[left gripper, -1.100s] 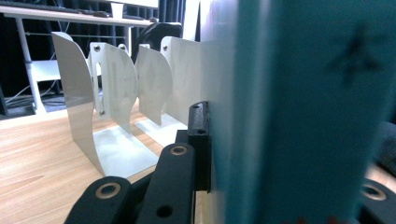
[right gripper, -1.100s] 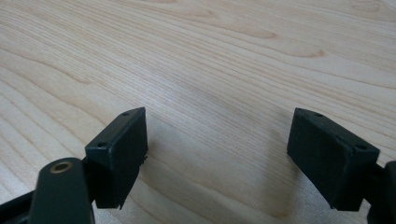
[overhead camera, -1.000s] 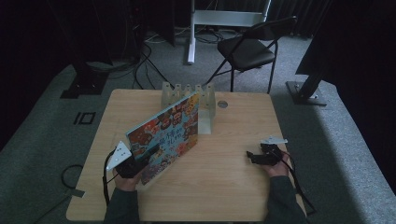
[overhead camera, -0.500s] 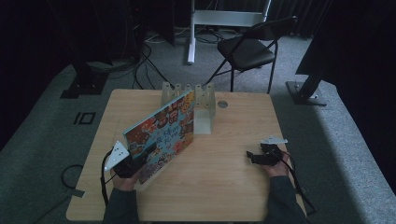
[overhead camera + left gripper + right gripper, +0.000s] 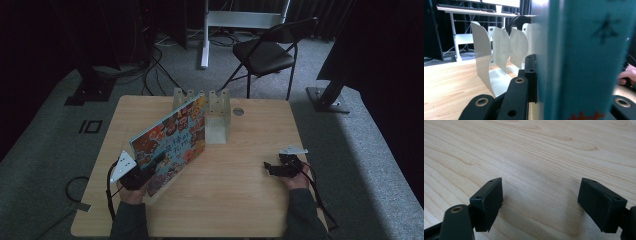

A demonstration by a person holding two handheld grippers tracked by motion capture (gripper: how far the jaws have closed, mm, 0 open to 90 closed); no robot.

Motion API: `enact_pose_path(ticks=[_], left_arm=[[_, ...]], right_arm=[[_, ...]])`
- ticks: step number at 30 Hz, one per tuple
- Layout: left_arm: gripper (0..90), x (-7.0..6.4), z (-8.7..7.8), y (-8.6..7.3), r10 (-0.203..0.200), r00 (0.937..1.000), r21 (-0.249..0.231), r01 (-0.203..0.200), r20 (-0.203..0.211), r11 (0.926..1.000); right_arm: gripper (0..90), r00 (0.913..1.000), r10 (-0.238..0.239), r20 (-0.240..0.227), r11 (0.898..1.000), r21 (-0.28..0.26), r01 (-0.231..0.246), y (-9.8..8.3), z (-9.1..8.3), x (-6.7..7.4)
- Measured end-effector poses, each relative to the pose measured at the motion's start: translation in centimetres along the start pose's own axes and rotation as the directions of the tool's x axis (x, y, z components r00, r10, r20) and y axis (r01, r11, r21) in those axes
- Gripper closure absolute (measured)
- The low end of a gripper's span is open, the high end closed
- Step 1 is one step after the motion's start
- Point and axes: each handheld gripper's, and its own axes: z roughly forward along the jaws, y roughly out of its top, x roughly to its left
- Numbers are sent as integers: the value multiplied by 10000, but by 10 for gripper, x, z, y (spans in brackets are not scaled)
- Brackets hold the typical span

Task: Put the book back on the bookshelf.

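High view first: at the near edge of the table (image 5: 240, 200), pale wood with a fine grain, two sleeves come in from below. The left gripper (image 5: 150, 172) is clamped on the lower corner of a book (image 5: 172, 142), a large colourful picture book that stands tilted on its bottom edge over the left half of the table, its top reaching toward the rack. In the left gripper view the book's teal spine (image 5: 584, 60) is pressed between the black jaws. The right gripper (image 5: 270, 167) rests well apart on the right side of the table, holding nothing; in the right gripper view its jaws stand wide apart over bare wood (image 5: 536, 157). Beyond the book, at the far edge of the table, stands a white rack (image 5: 217, 112) of upright curved dividers, just beside the book's far top corner; the left gripper view shows the dividers (image 5: 499, 52) rising from a flat base. A small round disc (image 5: 238, 112) lies to the right of the rack. Past the table the floor is grey carpet (image 5: 360, 150), with cables (image 5: 160, 65), a black folding chair (image 5: 265, 52), a white frame leg (image 5: 205, 35) and dark stands. The back of the room is in shadow.
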Motion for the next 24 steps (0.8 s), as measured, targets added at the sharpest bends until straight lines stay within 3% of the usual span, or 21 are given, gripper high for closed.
enact_pose_path(ticks=[24], left_arm=[[810,0,2,4,-80,9983,-118,73,-576,9999]], right_arm=[[199,10000,-2,-1,10000,2,2,0,0,0]])
